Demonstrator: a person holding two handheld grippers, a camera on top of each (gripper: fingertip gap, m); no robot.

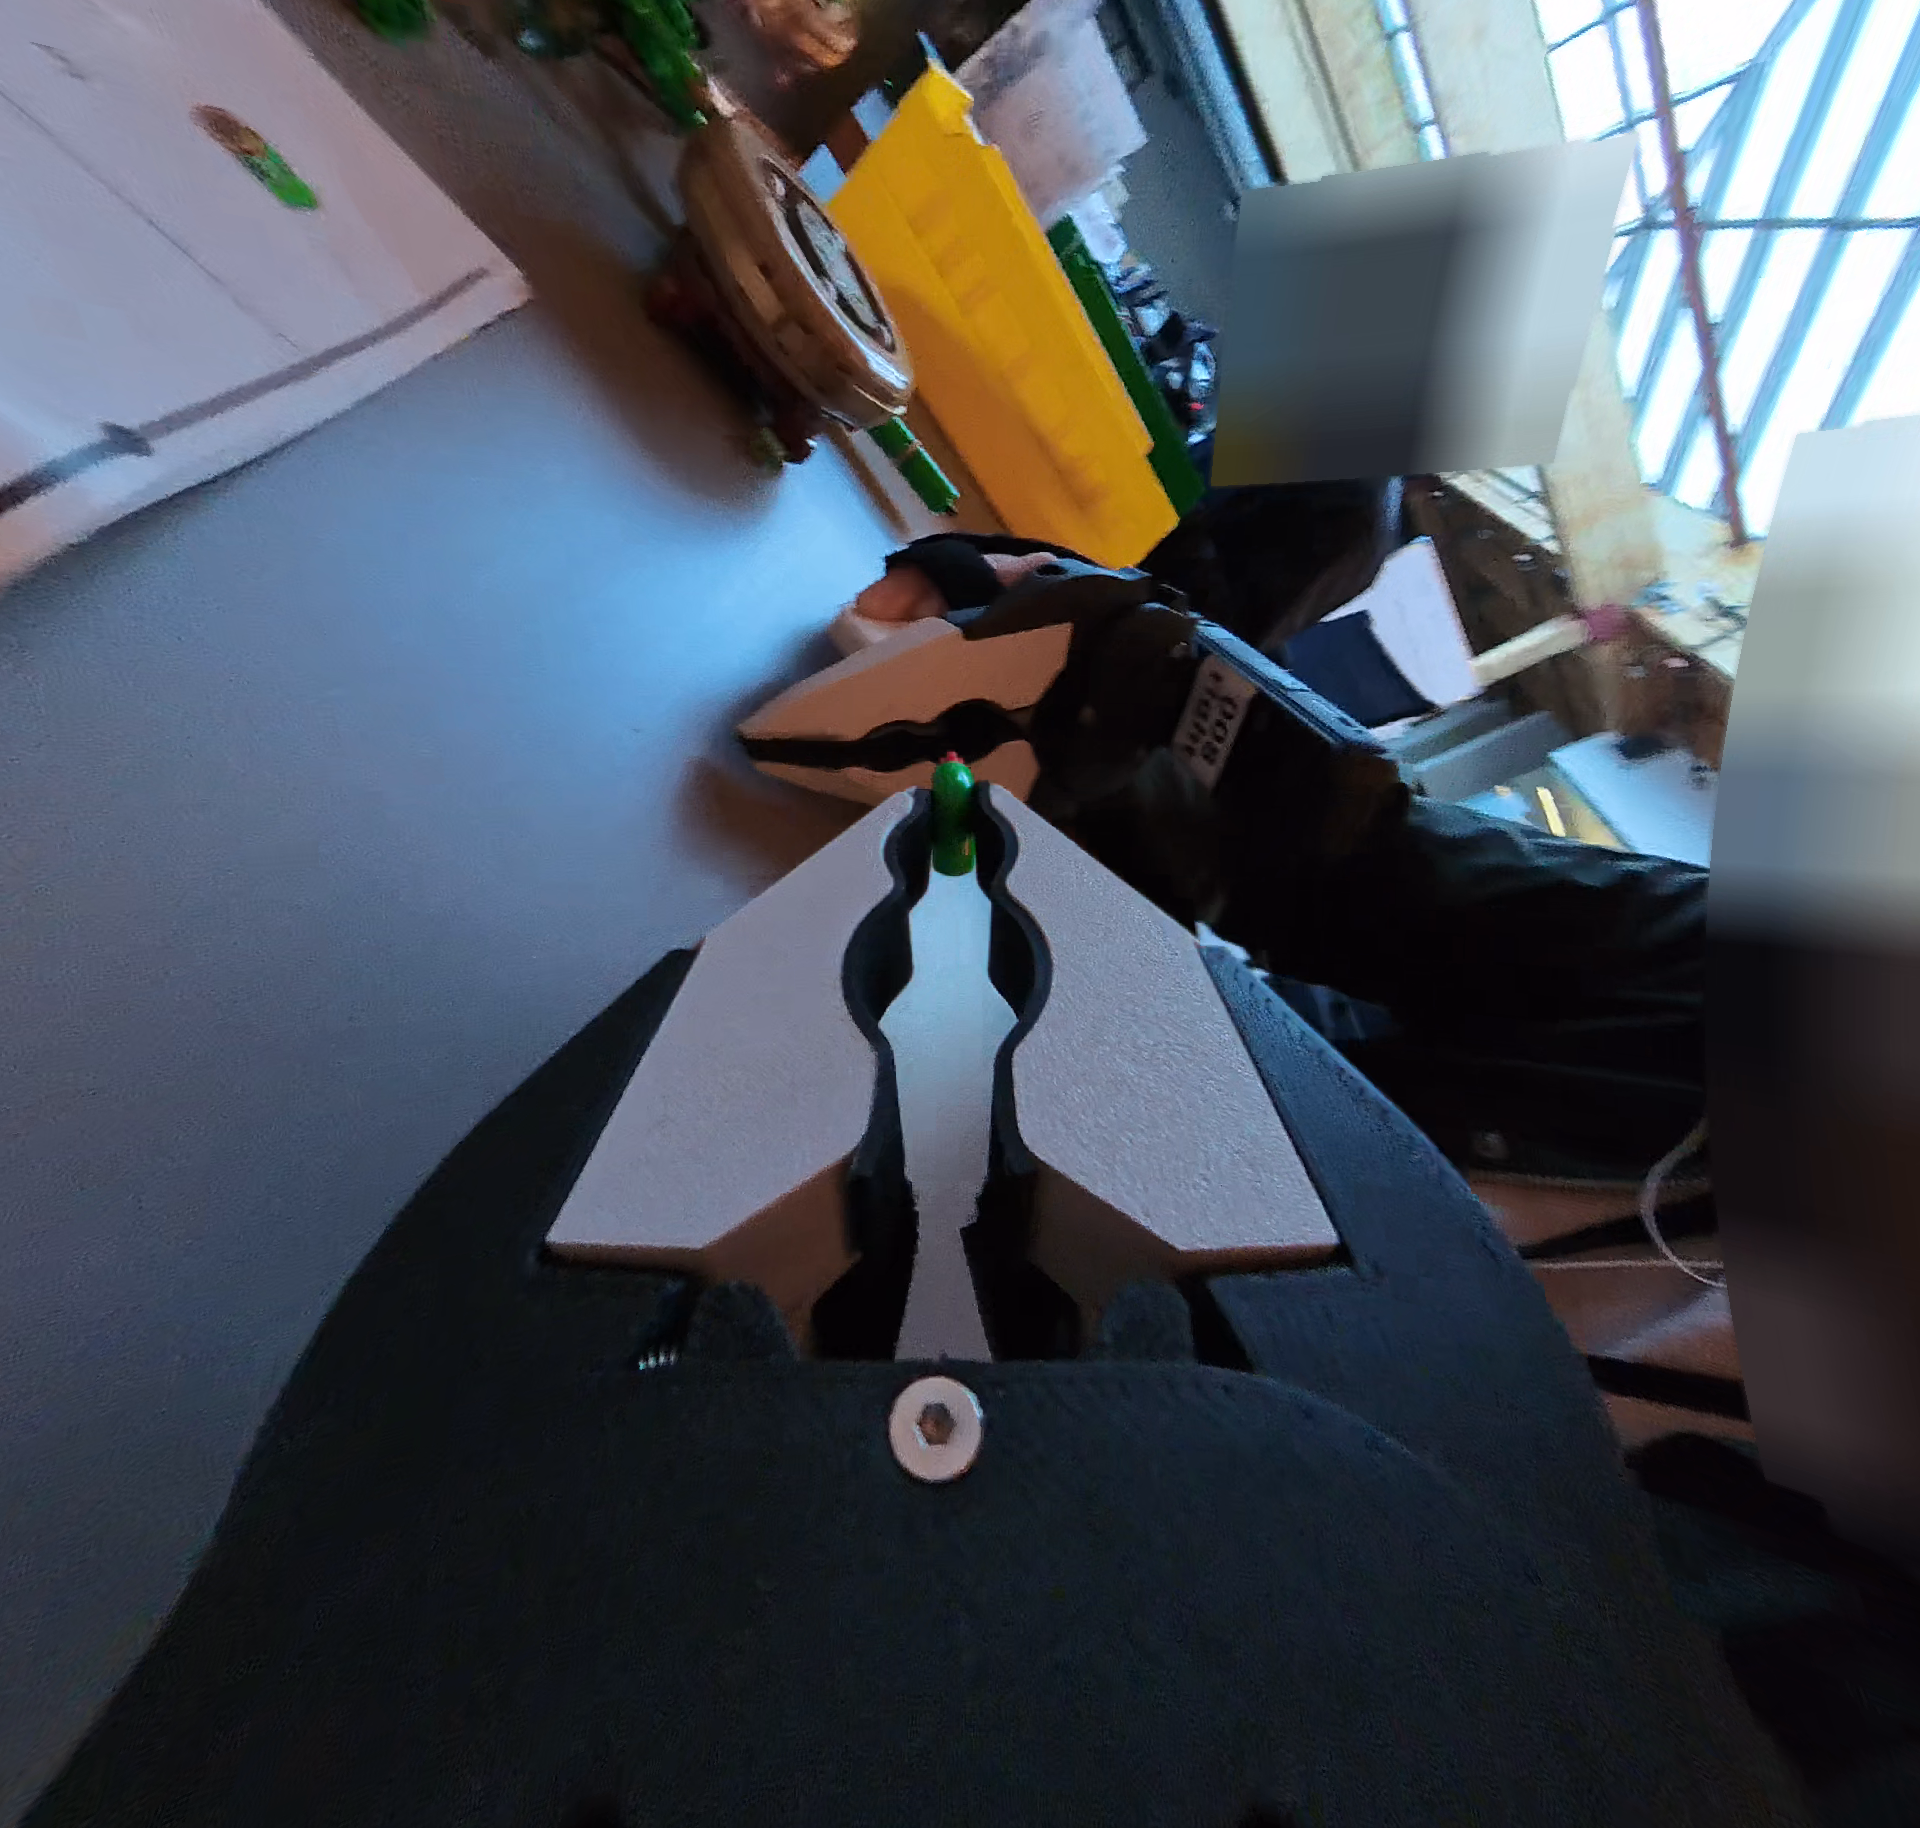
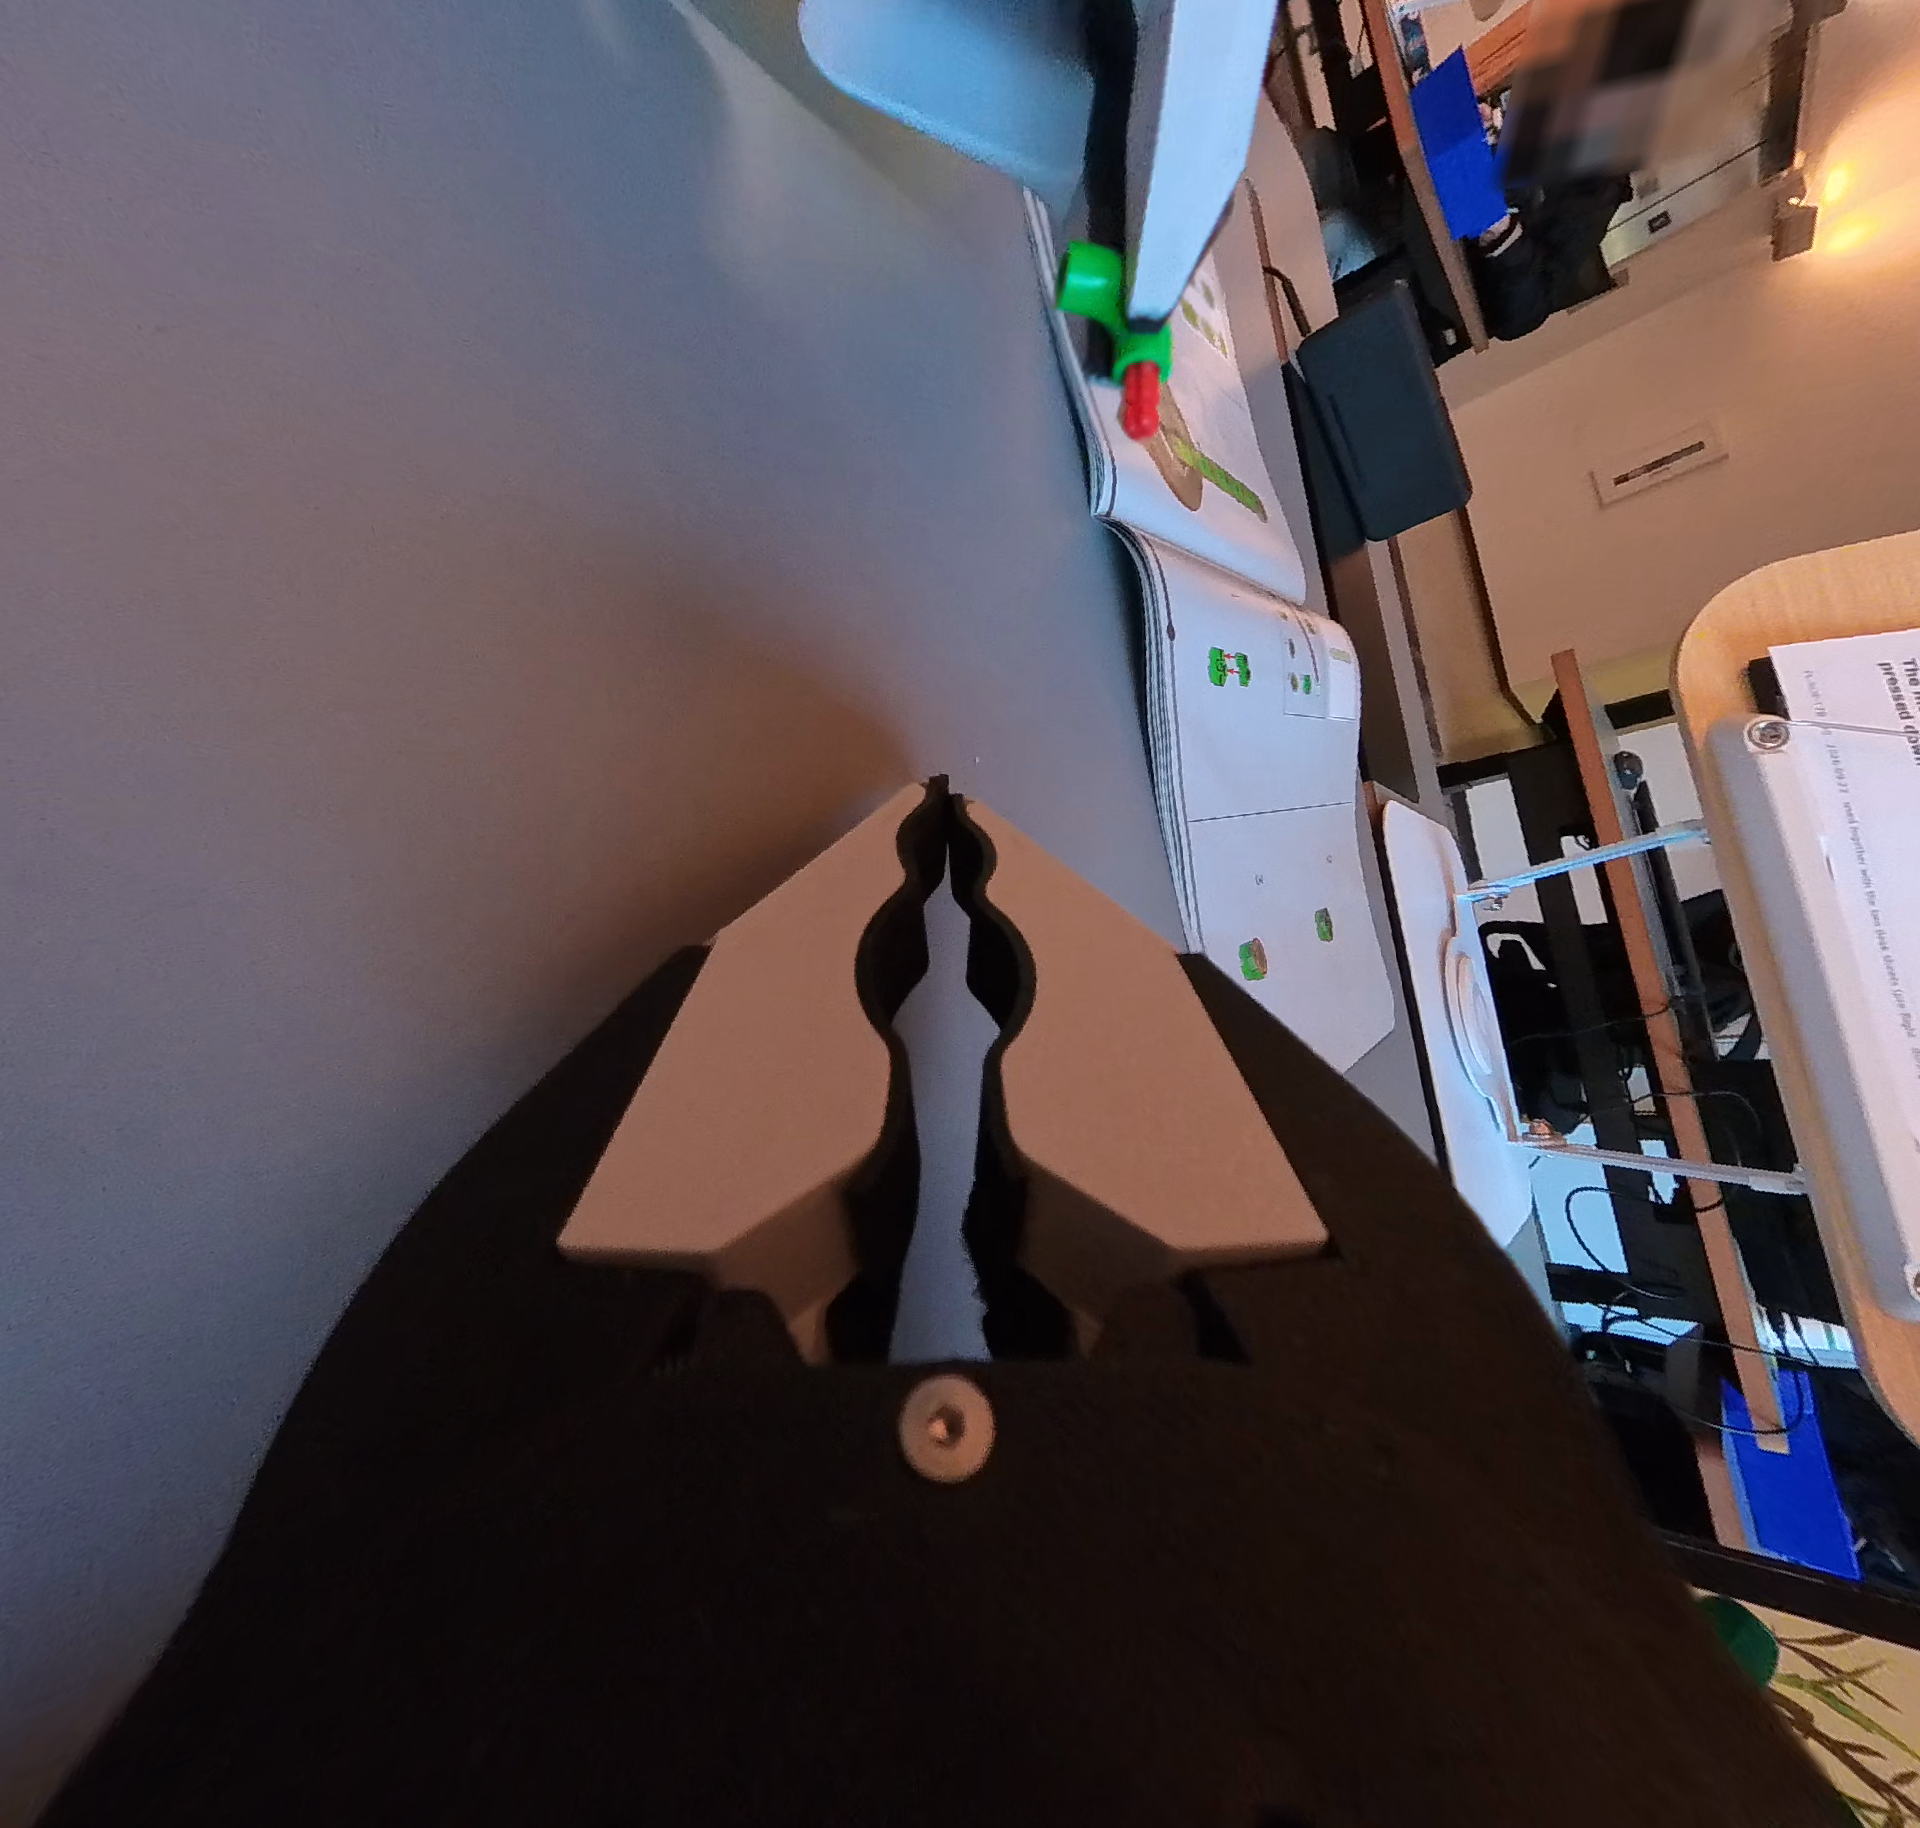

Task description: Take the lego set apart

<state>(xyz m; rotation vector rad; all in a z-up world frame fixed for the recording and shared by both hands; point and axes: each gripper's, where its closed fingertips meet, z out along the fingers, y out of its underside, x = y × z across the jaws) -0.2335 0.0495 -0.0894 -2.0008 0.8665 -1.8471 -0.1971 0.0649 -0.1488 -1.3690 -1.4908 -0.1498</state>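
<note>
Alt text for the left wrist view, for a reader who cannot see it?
The left gripper pinches a small green lego piece at its fingertips above a grey table. The right gripper rests shut beyond it, with a yellow bin behind.

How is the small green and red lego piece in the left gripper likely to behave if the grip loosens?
The green and red piece looks like hard, stiff plastic, so probably slick against the left gripper. Only the fingertips pinch it, so it could twist or slip out. Its rounded parts suggest it would roll on the grey table.
</note>
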